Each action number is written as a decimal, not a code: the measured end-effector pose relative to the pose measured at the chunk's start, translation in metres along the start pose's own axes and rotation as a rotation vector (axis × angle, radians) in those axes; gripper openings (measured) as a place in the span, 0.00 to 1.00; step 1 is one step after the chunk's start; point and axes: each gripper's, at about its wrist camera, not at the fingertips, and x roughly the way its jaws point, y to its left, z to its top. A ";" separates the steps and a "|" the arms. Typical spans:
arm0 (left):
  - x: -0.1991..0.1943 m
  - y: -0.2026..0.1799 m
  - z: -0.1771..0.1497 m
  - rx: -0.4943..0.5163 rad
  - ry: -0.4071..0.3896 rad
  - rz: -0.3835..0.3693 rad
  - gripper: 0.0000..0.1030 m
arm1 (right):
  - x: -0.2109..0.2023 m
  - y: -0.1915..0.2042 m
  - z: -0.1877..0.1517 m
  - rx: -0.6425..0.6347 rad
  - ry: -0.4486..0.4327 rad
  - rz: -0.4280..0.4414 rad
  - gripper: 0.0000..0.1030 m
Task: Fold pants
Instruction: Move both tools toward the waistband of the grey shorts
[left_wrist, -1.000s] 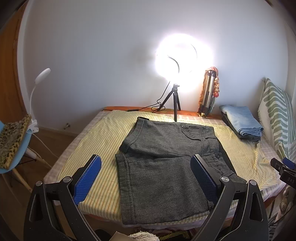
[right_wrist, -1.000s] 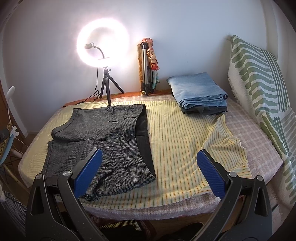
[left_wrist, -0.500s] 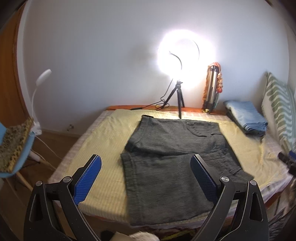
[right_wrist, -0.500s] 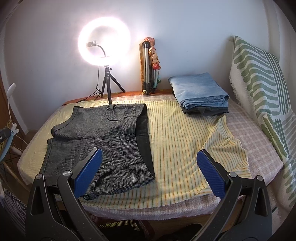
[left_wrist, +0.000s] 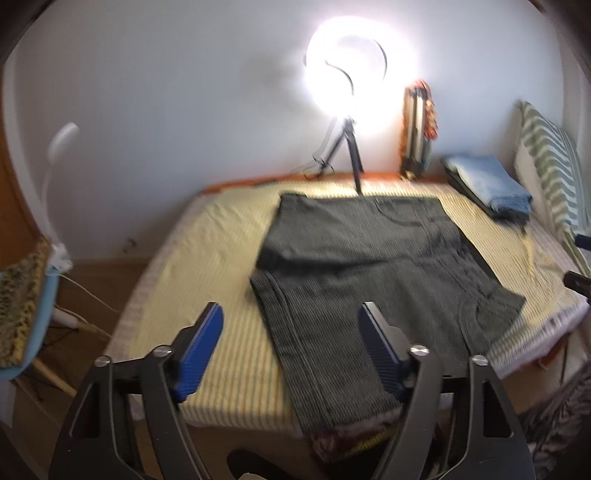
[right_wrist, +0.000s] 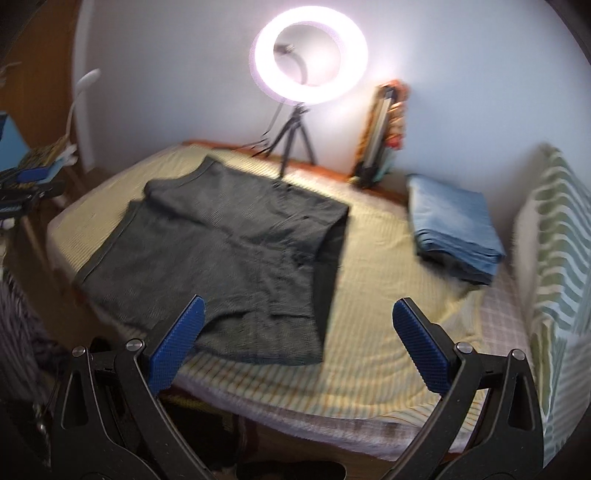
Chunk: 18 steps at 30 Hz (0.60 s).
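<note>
Your pants (left_wrist: 369, 273) are dark grey shorts lying flat on the bed (left_wrist: 207, 258), on its yellow striped sheet, already doubled so one leg lies over the other; the hems point toward the sheet's left side, while the waistband end (right_wrist: 328, 258) with its pockets faces the bed's right half. The near leg reaches the bed's front edge and hangs a little over it.

Your left gripper (left_wrist: 291, 345) hovers over that near front edge with its jaws closing, yet nothing sits between them; the hem corner lies below and ahead of the blue pads, untouched. Your right gripper (right_wrist: 297, 332) hangs over the near corner of the waistband end, jaws spread wide and empty, its left pad above the cloth and its right pad above bare sheet.

By my reading, you are on the approach to the next fold, with neither end gripped yet. The next move calls for you to drop each gripper to its own near corner, pinch both layers together, and lift evenly so the doubled legs do not slide apart. Both views are blurred, so judge the cloth edges with care.

Further out, folded blue jeans (right_wrist: 458, 229) lie well apart at the bed's far right, beside a striped pillow (right_wrist: 557, 236). A ring light (right_wrist: 308, 51) on a tripod stands at the head.
</note>
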 end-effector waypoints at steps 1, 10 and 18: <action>0.004 0.000 -0.003 0.009 0.022 -0.013 0.65 | 0.003 0.002 -0.001 -0.019 0.006 0.011 1.00; 0.020 -0.015 -0.026 0.120 0.152 -0.132 0.53 | 0.050 0.033 -0.021 -0.313 0.147 0.089 0.87; 0.035 -0.036 -0.039 0.216 0.233 -0.209 0.50 | 0.087 0.064 -0.044 -0.479 0.263 0.152 0.75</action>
